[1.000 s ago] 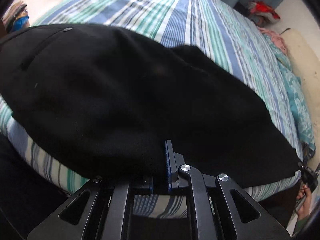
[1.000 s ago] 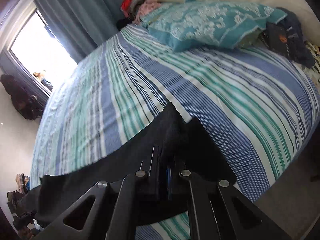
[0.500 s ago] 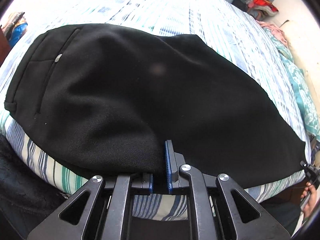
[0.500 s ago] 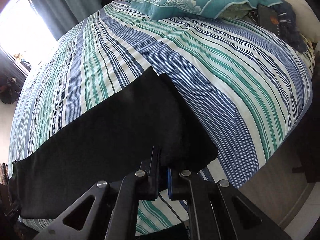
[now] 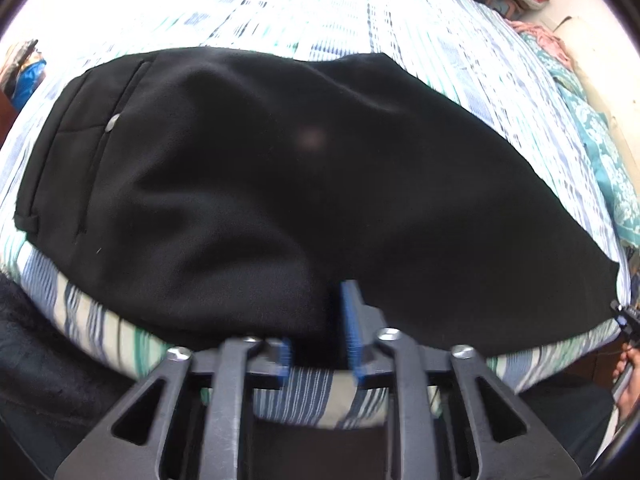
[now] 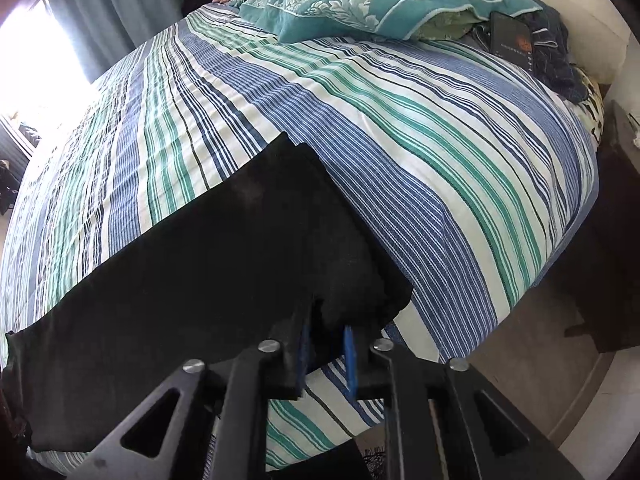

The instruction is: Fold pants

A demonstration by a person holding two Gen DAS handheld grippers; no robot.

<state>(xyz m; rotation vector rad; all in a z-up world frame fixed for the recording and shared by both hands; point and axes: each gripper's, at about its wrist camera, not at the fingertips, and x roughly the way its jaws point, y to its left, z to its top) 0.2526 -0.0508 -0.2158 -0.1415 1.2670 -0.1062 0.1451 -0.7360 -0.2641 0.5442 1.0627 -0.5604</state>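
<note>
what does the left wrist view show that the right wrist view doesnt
Only the left wrist view shows the waist end of the pants, with a back pocket and its button, and the left tool, its jaws now apart around the near edge of the cloth.

Only the right wrist view shows the leg cuffs, the teal pillow, a dark booklet by the headboard, the curtain, and the right tool, jaws slightly apart at the hem.

Both show the black pants laid flat on the striped bedsheet.
</note>
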